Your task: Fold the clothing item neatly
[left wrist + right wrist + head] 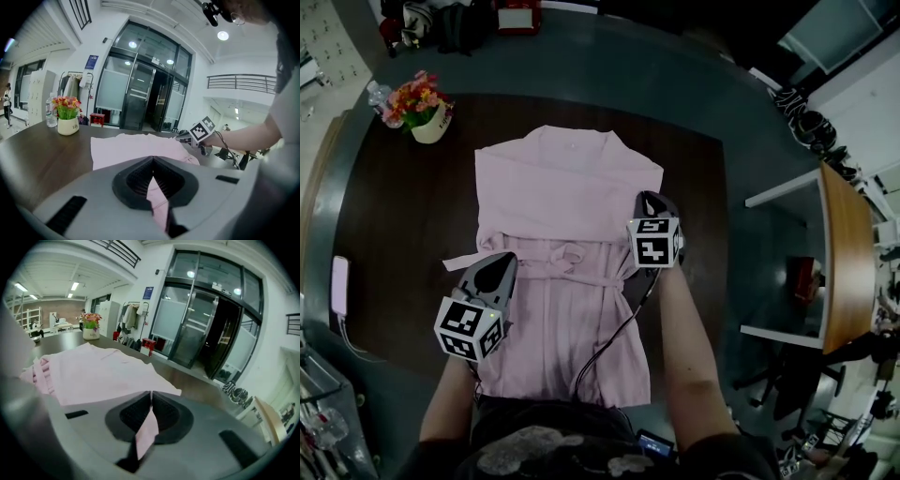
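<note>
A pale pink garment with a tied waist belt lies spread flat on the dark table, collar at the far end. My left gripper sits at the garment's left edge by the belt, shut with a strip of pink cloth pinched between its pads. At the right edge, near the waist, my right gripper is shut on a fold of the same pink cloth. The left gripper view also catches the right gripper across the garment. The right gripper view shows the upper half of the garment lying smooth.
A white pot of flowers and a water bottle stand at the table's far left corner. A white flat device lies at the left edge. A wooden desk stands off to the right. Cables hang from both grippers over the near hem.
</note>
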Available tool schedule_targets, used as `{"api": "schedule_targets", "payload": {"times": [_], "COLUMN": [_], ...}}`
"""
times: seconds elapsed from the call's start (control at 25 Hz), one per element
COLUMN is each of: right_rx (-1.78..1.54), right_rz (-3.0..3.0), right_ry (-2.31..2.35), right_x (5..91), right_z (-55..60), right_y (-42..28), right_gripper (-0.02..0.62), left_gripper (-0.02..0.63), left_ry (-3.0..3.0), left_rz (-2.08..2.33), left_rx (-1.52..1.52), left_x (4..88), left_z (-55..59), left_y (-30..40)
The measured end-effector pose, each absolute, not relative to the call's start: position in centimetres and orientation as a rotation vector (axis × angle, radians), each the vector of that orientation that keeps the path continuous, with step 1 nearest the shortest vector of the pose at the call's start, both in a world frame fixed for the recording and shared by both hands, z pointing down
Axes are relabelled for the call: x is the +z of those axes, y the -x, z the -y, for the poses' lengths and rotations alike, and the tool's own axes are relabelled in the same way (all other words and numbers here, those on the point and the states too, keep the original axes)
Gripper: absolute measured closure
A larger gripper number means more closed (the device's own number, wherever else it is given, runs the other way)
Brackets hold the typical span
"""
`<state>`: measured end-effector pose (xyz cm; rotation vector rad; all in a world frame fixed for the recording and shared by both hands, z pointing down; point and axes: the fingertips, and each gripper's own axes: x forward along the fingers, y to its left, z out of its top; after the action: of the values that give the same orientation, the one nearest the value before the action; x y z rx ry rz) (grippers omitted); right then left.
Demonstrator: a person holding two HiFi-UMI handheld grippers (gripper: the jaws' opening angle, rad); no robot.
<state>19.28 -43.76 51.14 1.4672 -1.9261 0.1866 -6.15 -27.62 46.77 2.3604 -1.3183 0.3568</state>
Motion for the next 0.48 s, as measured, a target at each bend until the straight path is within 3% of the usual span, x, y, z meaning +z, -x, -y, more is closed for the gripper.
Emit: {"api": "schedule_targets", "payload": {"times": [0.28,0.48], "right_rx": [0.283,0.293], "right_rz": [1.788,2.04], "right_ry": [-1.738,-1.638], "right_x": [52.9,49.9], "right_z": [43.5,40.7], "right_y": [-25.9,-21.7], "right_gripper": [0.589,0.591], "left_gripper": [0.595,0.595], "left_ry": [-2.35,-2.344], "left_rz": [1.287,1.281], "left_rx": [0.375,0.381], "left_x": [47.4,47.5], "left_z": [27.6,26.9], "left_y": [5.5,5.4]}}
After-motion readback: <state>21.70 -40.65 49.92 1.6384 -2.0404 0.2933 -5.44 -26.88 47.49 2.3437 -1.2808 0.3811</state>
